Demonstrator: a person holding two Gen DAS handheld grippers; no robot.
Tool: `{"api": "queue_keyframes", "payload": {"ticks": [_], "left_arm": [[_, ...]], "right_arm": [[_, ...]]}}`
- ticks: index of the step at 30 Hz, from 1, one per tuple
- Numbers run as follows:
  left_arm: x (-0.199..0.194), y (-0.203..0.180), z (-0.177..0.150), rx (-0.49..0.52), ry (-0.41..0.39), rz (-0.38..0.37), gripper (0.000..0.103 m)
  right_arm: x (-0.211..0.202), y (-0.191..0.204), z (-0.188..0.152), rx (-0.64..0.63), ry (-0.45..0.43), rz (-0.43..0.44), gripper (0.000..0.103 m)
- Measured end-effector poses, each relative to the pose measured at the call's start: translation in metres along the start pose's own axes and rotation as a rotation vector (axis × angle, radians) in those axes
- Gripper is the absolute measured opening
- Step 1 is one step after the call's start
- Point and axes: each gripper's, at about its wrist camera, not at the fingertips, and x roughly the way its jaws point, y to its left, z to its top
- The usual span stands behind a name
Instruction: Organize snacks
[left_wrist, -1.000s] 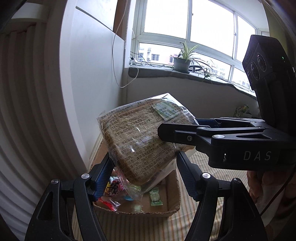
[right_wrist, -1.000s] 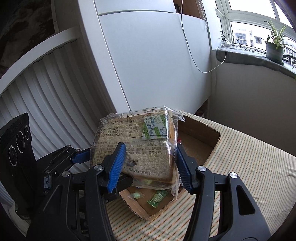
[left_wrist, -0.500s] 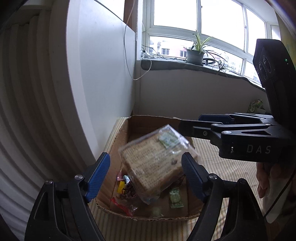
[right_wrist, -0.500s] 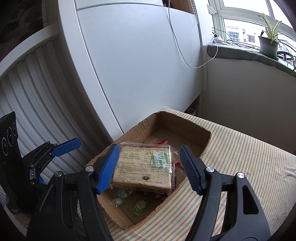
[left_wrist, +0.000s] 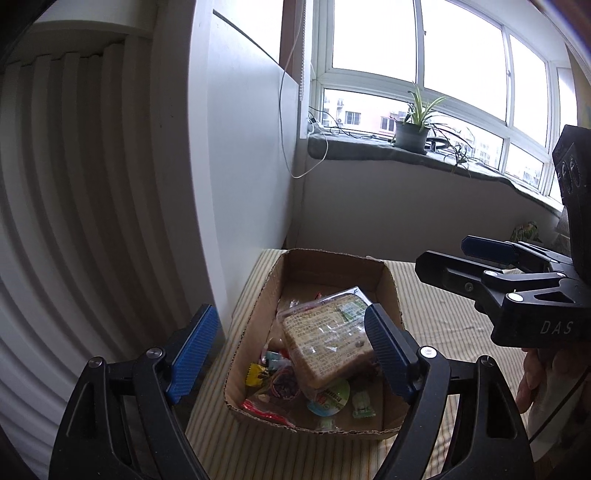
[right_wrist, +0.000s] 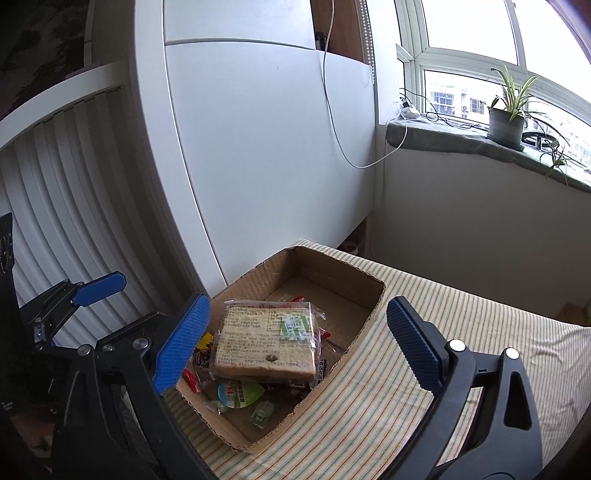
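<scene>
A home bedroom — striped mattress (right_wrist: 461, 314), potted plant (right_wrist: 508, 118) on windowsill.

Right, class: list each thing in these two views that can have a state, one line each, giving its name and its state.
Left gripper: open, nothing between its jaws, which have just been opening.
Right gripper: open wide, empty, jaws just been opening.
Bread packet: sealed, lying tilted on the small snacks.
Cardboard box: open-topped, partly filled.
Small snacks: wrapped, loose on the box floor.
Potted plant: upright on the sill.
</scene>
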Motion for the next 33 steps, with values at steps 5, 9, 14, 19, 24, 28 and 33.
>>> {"api": "queue_keyframes", "payload": {"ticks": [5,9,14,19,24,28,33], "left_arm": [[-0.002,0.004,0.0,-0.01,-0.006,0.019,0.083],[0.001,0.003,0.002,-0.007,0.002,0.058,0.086],[0.003,-0.017,0.006,0.002,0.002,0.042,0.087],[0.004,-0.063,0.011,0.03,-0.01,0.01,0.093],[-0.001,-0.126,0.013,0.072,-0.041,-0.059,0.103],[-0.008,-0.169,0.012,0.091,-0.04,-0.149,0.103],[-0.023,-0.202,0.009,0.145,-0.059,-0.172,0.103]], "right_arm": [[0.002,0.002,-0.002,-0.019,-0.002,-0.077,0.103],[-0.004,-0.003,-0.008,-0.016,-0.02,-0.109,0.103],[-0.028,-0.034,-0.025,0.036,-0.035,-0.162,0.103],[-0.072,-0.085,-0.052,0.106,-0.045,-0.263,0.103],[-0.136,-0.135,-0.081,0.155,-0.054,-0.402,0.103],[-0.173,-0.156,-0.098,0.178,-0.046,-0.486,0.103],[-0.198,-0.163,-0.103,0.195,-0.074,-0.505,0.103]]}}
